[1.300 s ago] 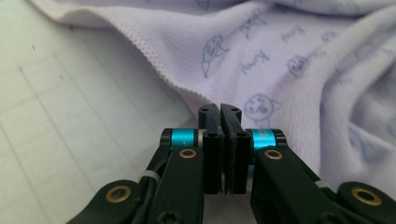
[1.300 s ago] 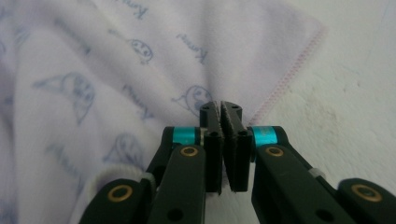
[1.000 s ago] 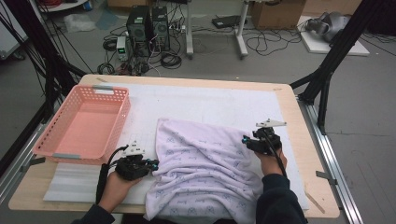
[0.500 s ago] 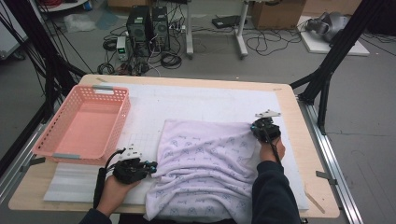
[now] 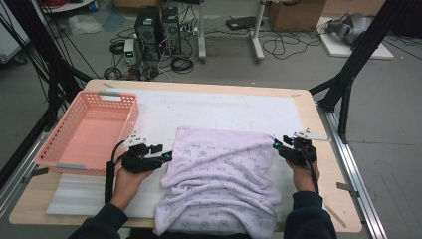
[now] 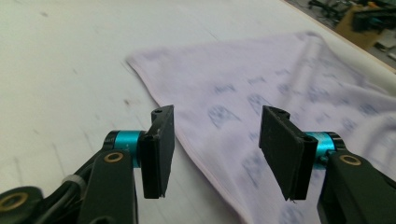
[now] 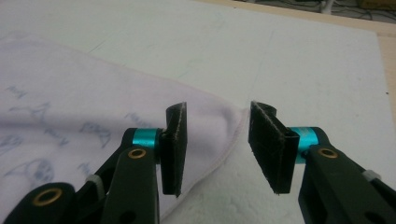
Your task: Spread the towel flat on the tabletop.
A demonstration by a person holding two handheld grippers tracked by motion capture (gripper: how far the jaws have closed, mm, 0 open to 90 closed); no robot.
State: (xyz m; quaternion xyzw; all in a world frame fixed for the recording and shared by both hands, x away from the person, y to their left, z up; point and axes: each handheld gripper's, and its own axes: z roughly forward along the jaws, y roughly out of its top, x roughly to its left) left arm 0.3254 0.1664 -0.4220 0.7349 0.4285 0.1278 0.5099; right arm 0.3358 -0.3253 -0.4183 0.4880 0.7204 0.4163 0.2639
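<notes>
Cloth (image 5: 219,184): pale lilac w/ small printed marks; laid crumpled on white mat (image 5: 224,109) of worktop (image 5: 328,164), near-centre, front edge draped over worktop edge toward person; far edge roughly straight, corners at left and right.

Left hand-held gripper (image 5: 168,156): at cloth's left edge, approx. level, pointing right toward cloth; jaws spread, just been opening; nothing pinched. In left gripper view, left hand-held gripper (image 6: 215,149) hangs over cloth (image 6: 280,93) edge; cloth hem runs diagonally below gap between jaws; pads clear of fabric; far corner of cloth ahead, lying flat on mat (image 6: 70,70).

Right hand-held gripper (image 5: 276,145): at cloth's far right corner, pointing left; jaws spread, just been opening; nothing pinched. In right gripper view, right hand-held gripper (image 7: 215,144) sits over cloth (image 7: 70,102) corner; corner tip lies between jaws, below pads; contact w/ pads not seen; hem w/ pinkish stitching visible beside left jaw; bare mat (image 7: 280,60) beyond.

Left hand (image 5: 127,179) and right hand (image 5: 301,177) enter from bottom, dark sleeves; cable trails from each unit.

Pink basket (image 5: 64,154): on worktop, left side, well apart from cloth; near left hand-held gripper, not touching.

Floor beyond worktop: PC towers (image 5: 157,25), cables, black frame legs.
</notes>
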